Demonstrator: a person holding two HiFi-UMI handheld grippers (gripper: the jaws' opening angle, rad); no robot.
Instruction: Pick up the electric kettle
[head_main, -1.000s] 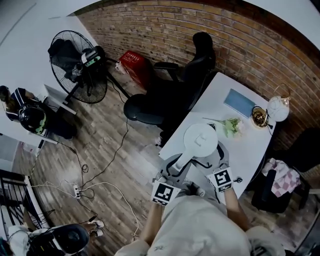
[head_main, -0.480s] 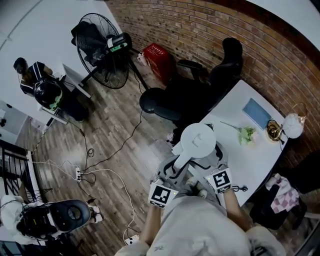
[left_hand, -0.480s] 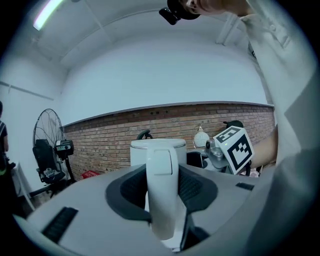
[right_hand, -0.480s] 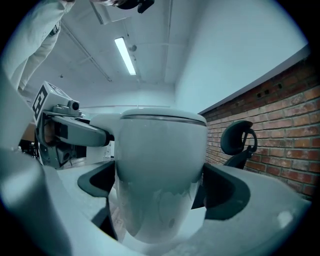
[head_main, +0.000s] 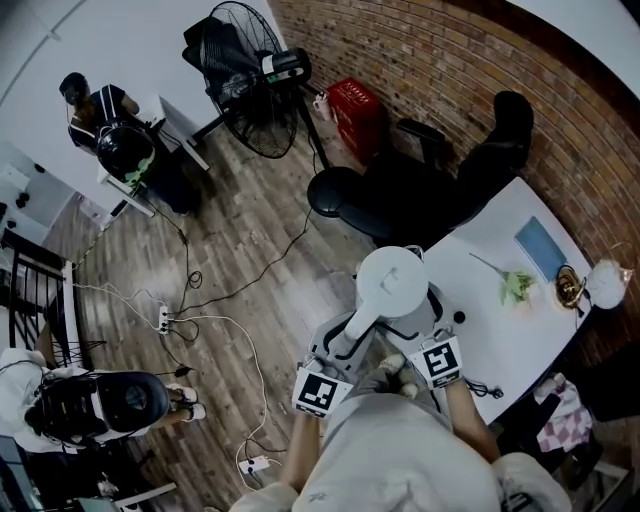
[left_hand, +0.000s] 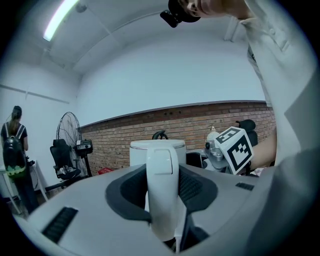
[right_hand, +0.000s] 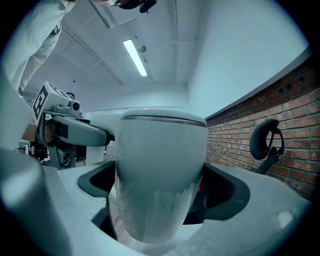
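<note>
While clamped from two sides, electric kettle (head_main: 392, 283) up in the air, off any surface, lid facing the head camera. Sits over near corner of white table (head_main: 500, 320) and wood floor (head_main: 250, 260) in head view; floor showing under its base in right gripper view. Left gripper (head_main: 357, 328) closed tight on kettle handle, pads pinching the white grip. Right gripper (head_main: 427, 308) clamped on kettle body, jaws wide around the wall. Marker cubes of both just below kettle, person's arms behind them. On table, well apart from kettle: flower sprig (head_main: 515, 287), blue pad (head_main: 541, 248), brass-coloured dish (head_main: 568, 287). Beyond table: black office chair (head_main: 450, 180), red box (head_main: 357, 105), standing fan (head_main: 250, 70), brick wall (head_main: 480, 80). Power strip (head_main: 163, 320) with cables on floor at left. Two people at left edge.
</note>
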